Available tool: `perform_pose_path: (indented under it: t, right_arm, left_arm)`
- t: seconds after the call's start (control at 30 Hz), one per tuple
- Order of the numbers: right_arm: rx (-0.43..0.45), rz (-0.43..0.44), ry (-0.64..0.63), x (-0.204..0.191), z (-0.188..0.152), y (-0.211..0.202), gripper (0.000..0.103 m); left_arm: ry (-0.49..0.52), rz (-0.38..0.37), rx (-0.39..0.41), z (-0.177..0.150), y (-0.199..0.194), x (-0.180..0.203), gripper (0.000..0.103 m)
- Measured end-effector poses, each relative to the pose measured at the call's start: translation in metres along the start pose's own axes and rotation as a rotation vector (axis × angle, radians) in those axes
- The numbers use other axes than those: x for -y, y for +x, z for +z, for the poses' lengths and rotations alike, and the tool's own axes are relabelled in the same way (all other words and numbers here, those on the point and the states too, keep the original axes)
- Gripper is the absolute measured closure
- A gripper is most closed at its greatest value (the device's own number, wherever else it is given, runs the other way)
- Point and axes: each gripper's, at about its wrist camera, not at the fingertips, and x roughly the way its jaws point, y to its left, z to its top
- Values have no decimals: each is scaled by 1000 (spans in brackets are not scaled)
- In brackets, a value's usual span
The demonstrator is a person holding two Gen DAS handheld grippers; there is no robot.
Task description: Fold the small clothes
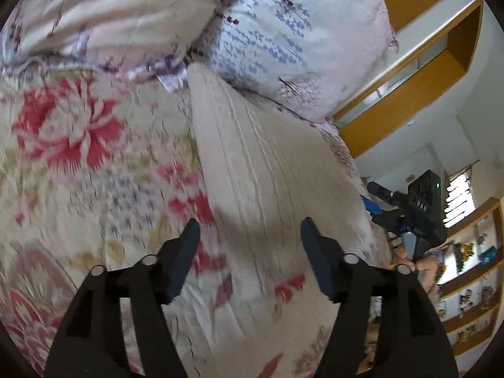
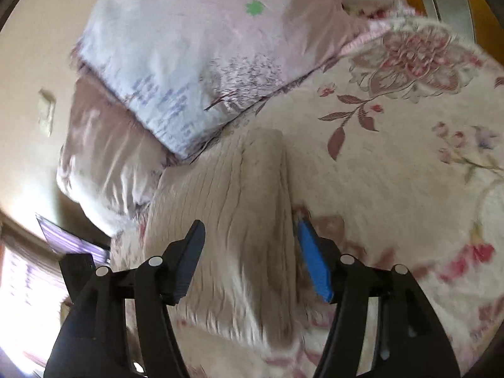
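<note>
A cream ribbed knit garment [image 1: 252,163] lies flat on the floral bedsheet [image 1: 78,157], stretching toward the pillows. My left gripper [image 1: 250,233] is open and empty, held just above the garment's near end. In the right wrist view the same garment [image 2: 226,189] lies with one side folded over into a thicker band. My right gripper [image 2: 250,234] is open and empty above that garment, its blue pad [image 2: 315,264] by the folded edge. The right gripper [image 1: 406,211] also shows in the left wrist view at the bed's right side.
Two pillows lie at the head of the bed: a lavender-print one [image 1: 299,31] and a beige striped one [image 1: 110,9]. Wooden shelving [image 1: 425,63] stands beyond the bed. The floral sheet [image 2: 409,157] spreads right of the garment.
</note>
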Motion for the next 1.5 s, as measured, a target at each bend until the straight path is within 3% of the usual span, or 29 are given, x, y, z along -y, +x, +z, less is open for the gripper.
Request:
perform_pose_path:
  t: [0.2,0.23,0.3,0.33,0.5,0.53,0.67,0.7,0.8,0.9,0.97,1.03,1.27,1.5]
  right_arm:
    - [-54,-59,44,5,31,46,41]
    - [-55,-66,46,6,35,51,46]
    - [-56,-49,47,7,42,61,73]
    - [-46,-37,32,5,45,62,94]
    - [196,-83,-242,-47,49,28,94]
    - [220,-135,-280,-52,49,26,94]
    - [99,-330,-244,-30,54,64,94]
    - [69,-343,-222,-21,53,73,94]
    - [67,-331,-201,-17,51,74,93]
    - [99,-352,-221,-25,45,53,84]
    - [147,-343,-259,-34,34,33,65]
    - [177,-298,-300,-44,19,16,55]
    - [136,-224,-420,-68,-24,4,55]
    - [93,-265,-488,-72,-39,23,54]
  left_arm:
    - [-35,53,-35,17,32,-6,34]
    - [-43,54,-39,20,37,-7,34]
    - [-57,45,-43,24,43,-8,33]
    - [-57,44,-41,25,44,-8,33]
    - [-31,56,-17,28,46,-4,33]
    - [-27,55,-15,30,48,-3,33]
    - [-24,42,-29,30,52,-5,33]
    - [-24,42,-31,30,53,-5,33]
    - [-26,42,-34,31,50,-4,33]
    - [-22,41,-33,30,42,-2,33]
    - [-21,41,-30,29,38,-1,33]
    - [-14,48,-25,27,34,1,33]
    - [44,124,-12,22,34,14,32]
    - [122,233,11,20,44,25,29]
